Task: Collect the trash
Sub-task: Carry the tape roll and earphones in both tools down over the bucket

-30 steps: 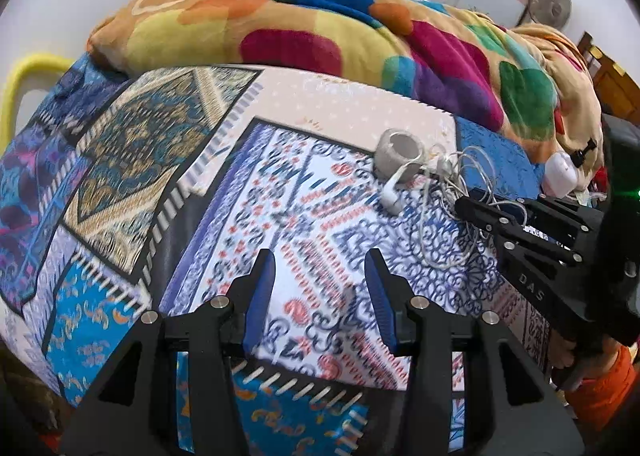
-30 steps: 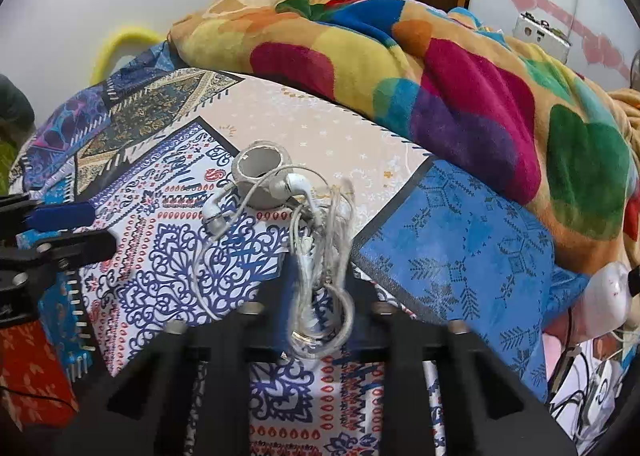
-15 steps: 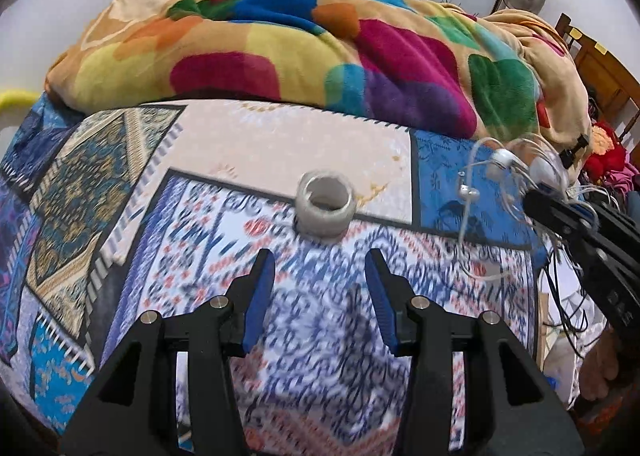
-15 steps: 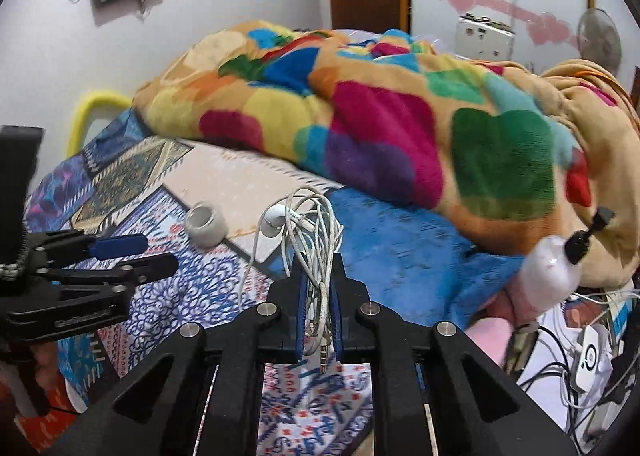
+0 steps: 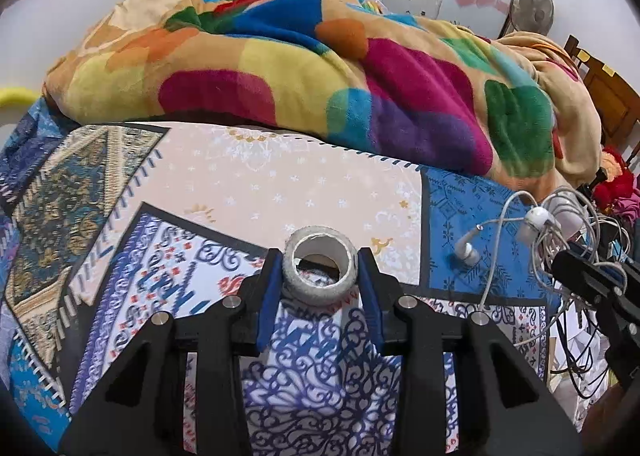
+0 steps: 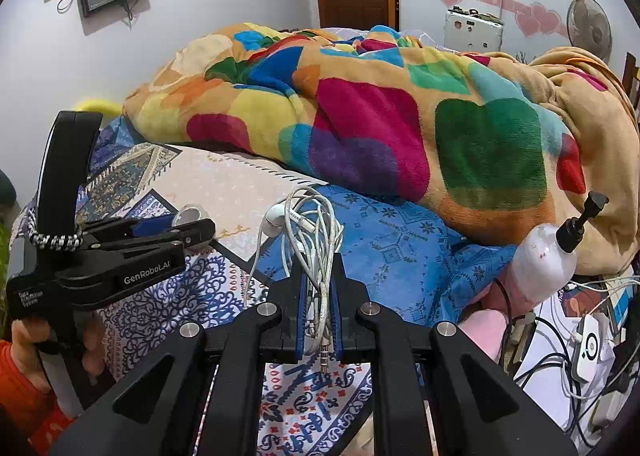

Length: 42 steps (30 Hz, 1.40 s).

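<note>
Bright even light, sharp, fisheye-warped dark edges.

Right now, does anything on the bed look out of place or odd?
Yes. The right tool grips a tangled bundle of earphones, one bud dangling loose by the bed. The tape roll sits between the left tool's fingers. The blanket lies heaped and unmade.

Both wrist views look forward, low and close, across the patterned bedsheet [image 5: 248,191] toward the colourful blanket [image 6: 360,115]. Both show it filling mid-frame.
</note>
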Available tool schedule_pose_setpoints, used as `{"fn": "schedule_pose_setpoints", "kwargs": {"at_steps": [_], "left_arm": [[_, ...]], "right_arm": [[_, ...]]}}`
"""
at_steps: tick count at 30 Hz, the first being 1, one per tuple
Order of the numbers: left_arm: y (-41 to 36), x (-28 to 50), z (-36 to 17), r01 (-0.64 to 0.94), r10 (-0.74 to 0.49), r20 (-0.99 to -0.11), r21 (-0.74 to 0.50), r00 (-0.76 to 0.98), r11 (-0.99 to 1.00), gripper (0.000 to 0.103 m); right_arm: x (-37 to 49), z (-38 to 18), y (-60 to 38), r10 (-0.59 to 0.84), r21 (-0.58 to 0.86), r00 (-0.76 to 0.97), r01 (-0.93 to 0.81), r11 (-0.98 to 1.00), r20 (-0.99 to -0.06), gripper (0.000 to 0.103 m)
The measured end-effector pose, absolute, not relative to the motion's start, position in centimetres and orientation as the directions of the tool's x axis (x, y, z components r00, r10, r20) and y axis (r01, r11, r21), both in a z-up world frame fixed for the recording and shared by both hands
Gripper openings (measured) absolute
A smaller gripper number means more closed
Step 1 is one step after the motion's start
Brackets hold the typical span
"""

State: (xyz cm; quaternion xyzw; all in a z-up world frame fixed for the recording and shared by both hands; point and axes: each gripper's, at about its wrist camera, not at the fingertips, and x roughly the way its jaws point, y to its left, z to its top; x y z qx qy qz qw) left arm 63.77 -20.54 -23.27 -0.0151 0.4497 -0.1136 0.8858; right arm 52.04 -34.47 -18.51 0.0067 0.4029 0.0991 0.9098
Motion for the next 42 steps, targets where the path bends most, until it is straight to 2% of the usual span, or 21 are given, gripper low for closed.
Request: {"fn": "schedule_pose_setpoints", "kwargs": {"at_steps": [11, 27, 34, 42], "left_arm": [[-17.5, 58.2, -17.9, 0.196, -0.195, -0.783, -0.095, 0.591, 0.976, 0.037], [-8.6, 43.6, -7.0, 0.146, -0.160, -0.676, -0.077, 0.720, 0.986, 0.037], [-2.8, 37.4, -5.8, 0.078, -0.121, -0.656, -0.094, 0.745, 0.992, 0.037], [4.3, 30.5, -8.2, -0.047, -0.029, -0.688, -0.091, 0.725, 0.995, 0.037]], "right_arm": [[49.6, -14.8, -32.6, 0.219, 0.092, 0.673, -0.218, 0.971, -0.707, 0.009], [41.0, -6.5, -24.8, 0.309, 0.066, 0.714, -0.347, 0.936, -0.628, 0.009], [37.0, -5.2, -19.5, 0.381, 0.075, 0.692, -0.429, 0.900, -0.613, 0.009], [33.2, -6.3, -13.9, 0.445, 0.087, 0.629, -0.515, 0.853, -0.637, 0.009]]}}
